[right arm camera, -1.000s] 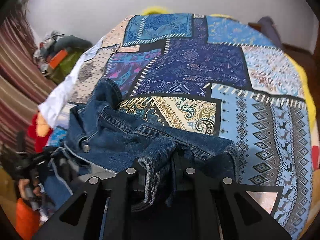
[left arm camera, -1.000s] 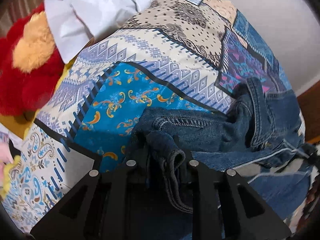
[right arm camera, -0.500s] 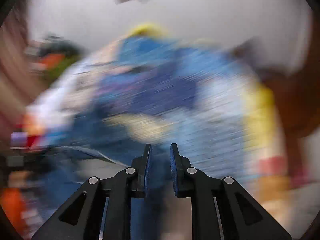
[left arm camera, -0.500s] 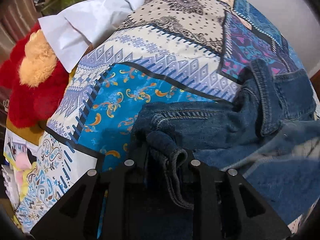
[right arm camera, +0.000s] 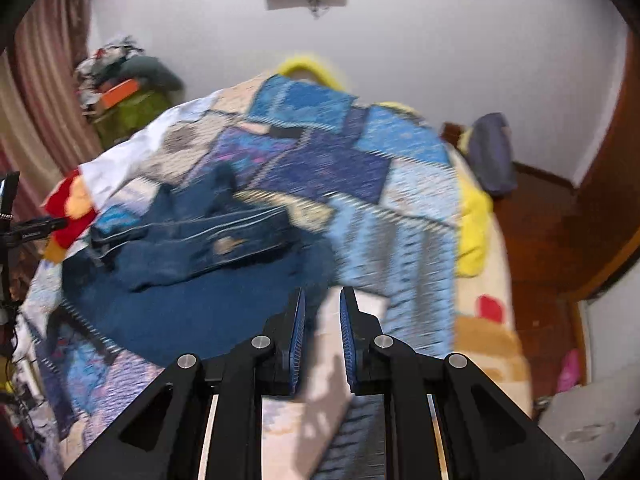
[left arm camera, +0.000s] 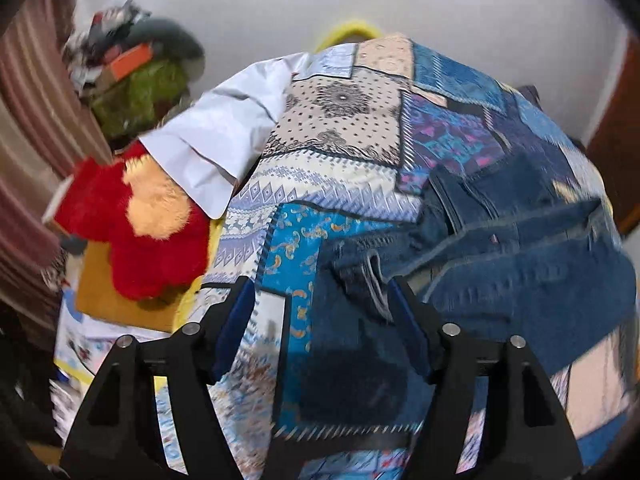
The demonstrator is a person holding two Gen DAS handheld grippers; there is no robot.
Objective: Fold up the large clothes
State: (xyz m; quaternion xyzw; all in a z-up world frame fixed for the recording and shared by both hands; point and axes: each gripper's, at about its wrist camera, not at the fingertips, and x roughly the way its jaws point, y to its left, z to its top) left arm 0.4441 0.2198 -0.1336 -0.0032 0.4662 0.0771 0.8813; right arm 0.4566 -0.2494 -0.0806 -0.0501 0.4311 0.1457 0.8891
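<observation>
A blue denim jacket [left arm camera: 500,248] lies bunched on the patchwork quilt [left arm camera: 332,184] of a bed. My left gripper [left arm camera: 320,286] hovers above the jacket's left edge. Its jaws are opening wide, and the denim cuff lies below the gap with neither pad pressing on it. In the right wrist view the jacket [right arm camera: 192,240] lies left of centre on the quilt [right arm camera: 400,208]. My right gripper [right arm camera: 323,292] is raised above the bed to the right of the jacket. Its jaws stand almost together with nothing between them. Both views are blurred by motion.
A red and tan plush toy [left arm camera: 148,232] and a white cloth [left arm camera: 216,144] lie at the bed's left side. A pile of clutter [left arm camera: 132,72] stands by the striped curtain. A yellow blanket [right arm camera: 472,216] edges the bed's right side beside the wooden floor [right arm camera: 560,232].
Both grippers held folds of the jacket a second ago. The right one let go first and lifted away. The left one has now opened, dropped the denim and risen.
</observation>
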